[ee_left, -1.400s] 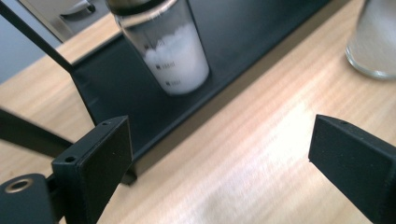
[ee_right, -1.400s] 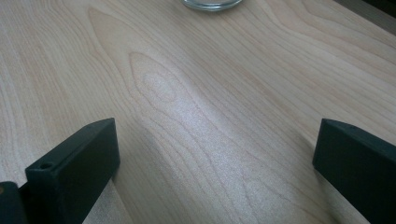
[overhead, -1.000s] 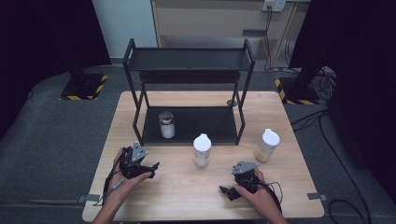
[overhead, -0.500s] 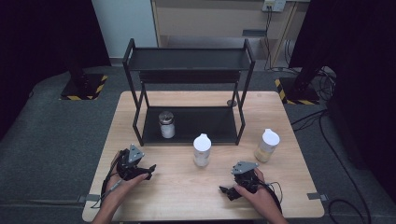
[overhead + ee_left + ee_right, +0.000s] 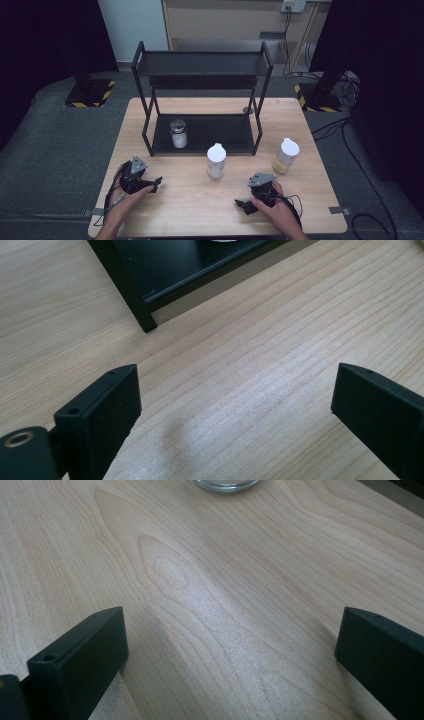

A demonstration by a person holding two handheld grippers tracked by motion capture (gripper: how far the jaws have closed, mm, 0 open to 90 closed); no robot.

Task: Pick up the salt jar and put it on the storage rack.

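1. Compared with a second ago, the left tool is sitting slightly nearer the person's edge of the pale wooden worktop; the right tool is staying where it was, and the jars and rack are lying unchanged.
2. The left tool is standing wide open: in the left gripper view its two black, blocky jaws are spreading far apart with only bare wood grain between them.
3. The right tool is also standing wide open; in the right gripper view its matte black jaws are framing empty worktop.
4. Each tool is being held in a hand low over the worktop, with a grey three-cornered plate on top and a dark cable trailing back.
5. The worktop is showing a light, fine-grained wood surface with a soft sheen.
6. The black metal two-tier rack is standing beyond both tools; its foot and lower shelf edge are showing just ahead of the left tool.
7. A small glass jar with a silver lid and white contents is standing on the rack's lower shelf, ahead of the left tool and a little to its right.
8. A clear round jar with a white lid and pale contents is standing between the two tools and somewhat beyond them, nearer the right tool; its glass base is peeking in at the top of the right gripper view.
9. A second white-lidded jar holding yellowish contents is standing beyond the right tool, to its right, well apart from its jaws.
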